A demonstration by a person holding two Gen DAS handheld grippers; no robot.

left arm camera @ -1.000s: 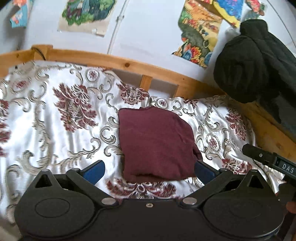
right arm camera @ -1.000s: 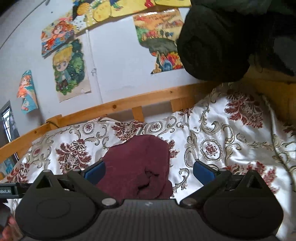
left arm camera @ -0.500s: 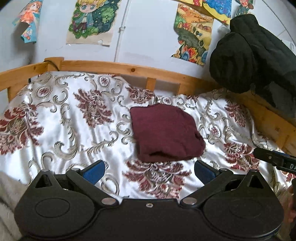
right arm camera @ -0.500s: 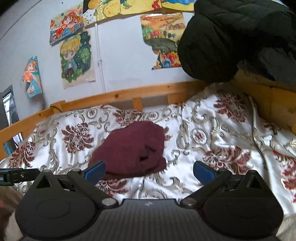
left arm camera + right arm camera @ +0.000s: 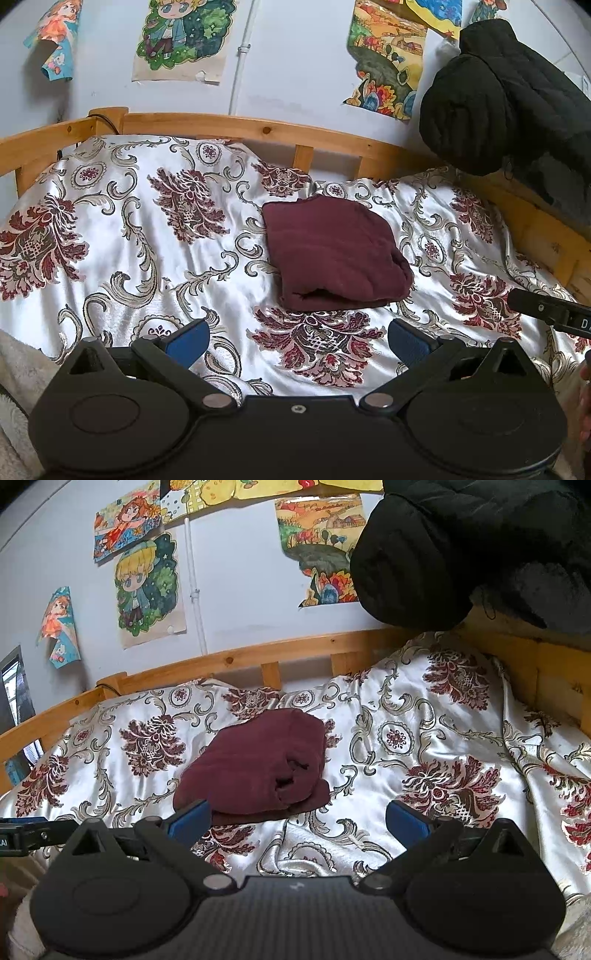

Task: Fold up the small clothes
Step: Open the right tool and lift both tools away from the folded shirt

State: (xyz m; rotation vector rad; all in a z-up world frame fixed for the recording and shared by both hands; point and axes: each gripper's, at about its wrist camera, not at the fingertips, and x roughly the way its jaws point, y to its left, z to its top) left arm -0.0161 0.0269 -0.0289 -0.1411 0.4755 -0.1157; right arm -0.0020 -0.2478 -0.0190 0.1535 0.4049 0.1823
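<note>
The maroon garment lies folded into a compact, roughly square bundle on the floral bedspread, about in the middle of the bed and closer to the wooden bed rail than to the near edge. Its open, layered edges face toward the cameras, and the smooth folded top faces up.

The left gripper is released: its two blue fingertips stand wide apart with nothing between them. The garment is ahead of this gripper and apart from it, a little to the right of its centre line; a band of bedspread with a dark red flower pattern lies between the fingertips and the near edge of the bundle.

The right gripper is also released, its fingers spread and empty. In the right wrist view the garment lies ahead and toward the left side, so that its near edge comes just beside the left blue fingertip; I cannot tell if they touch. The right fingertip stands well apart from the cloth, over wrinkled bedspread.

At the right edge of the left wrist view a part of the other gripper is visible, beside the bundle and apart from it.

A black padded jacket hangs at the far right corner of the bed, and cartoon posters are on the wall.
</note>
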